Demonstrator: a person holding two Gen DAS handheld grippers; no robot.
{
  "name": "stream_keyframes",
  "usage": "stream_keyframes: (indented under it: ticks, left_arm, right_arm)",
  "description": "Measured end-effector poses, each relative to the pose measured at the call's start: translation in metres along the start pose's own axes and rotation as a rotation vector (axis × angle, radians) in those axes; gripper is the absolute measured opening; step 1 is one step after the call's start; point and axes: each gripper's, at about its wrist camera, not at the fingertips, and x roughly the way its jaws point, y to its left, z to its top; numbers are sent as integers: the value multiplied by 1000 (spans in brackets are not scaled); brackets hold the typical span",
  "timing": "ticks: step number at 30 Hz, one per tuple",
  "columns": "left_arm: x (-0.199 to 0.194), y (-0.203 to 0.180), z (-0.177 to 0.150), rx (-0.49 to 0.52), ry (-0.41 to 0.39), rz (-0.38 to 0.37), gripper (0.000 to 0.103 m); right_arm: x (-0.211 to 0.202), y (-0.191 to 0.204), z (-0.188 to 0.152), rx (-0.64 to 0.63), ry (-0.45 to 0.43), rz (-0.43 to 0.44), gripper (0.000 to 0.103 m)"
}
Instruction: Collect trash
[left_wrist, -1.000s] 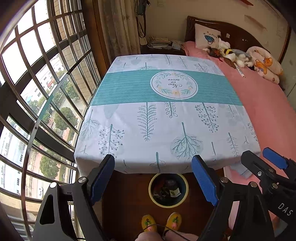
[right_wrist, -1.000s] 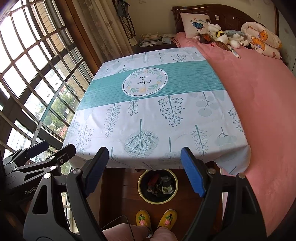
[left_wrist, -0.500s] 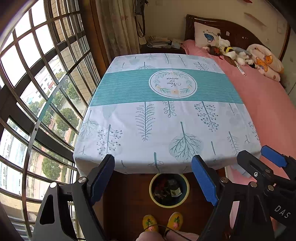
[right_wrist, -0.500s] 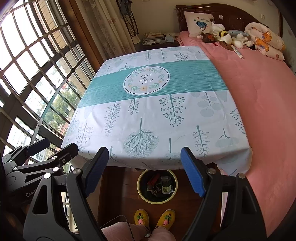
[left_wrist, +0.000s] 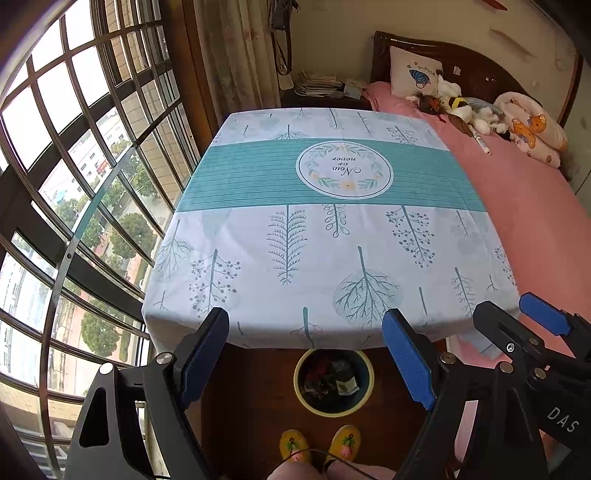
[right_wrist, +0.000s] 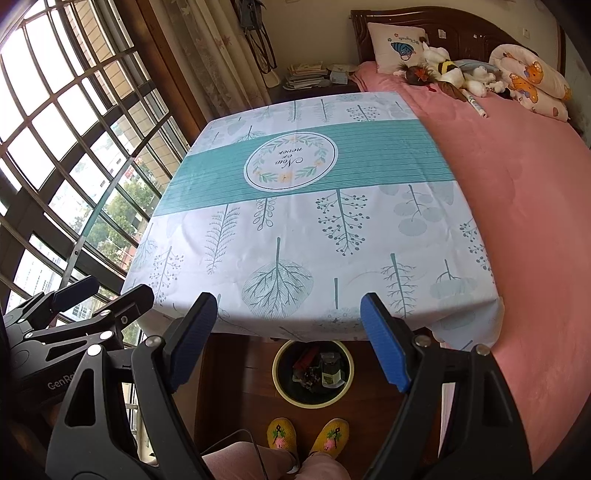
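both tongs gape wide and hold nothing: the left gripper (left_wrist: 304, 354) and the right gripper (right_wrist: 288, 339) hang over the near edge of the tablecloth (left_wrist: 332, 240). the trash bin (right_wrist: 313, 373) sits on the floor below, beside a pink bed (right_wrist: 517, 184).

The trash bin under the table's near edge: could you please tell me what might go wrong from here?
1. The trash bin sits partly beneath the overhanging tablecloth, so a drop from above might land on cloth or floor.
2. The left gripper and right gripper are side by side, both open and empty; they could bump.
3. A cable hangs near the slippers, a possible snag.
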Motion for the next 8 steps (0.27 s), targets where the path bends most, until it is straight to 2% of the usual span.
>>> stream_keyframes:
  ticks: [8]
  left_arm:
    - [-1, -5, 2, 14, -12, -2, 86]
  right_arm:
    - [1, -2, 1, 2, -1, 1, 78]
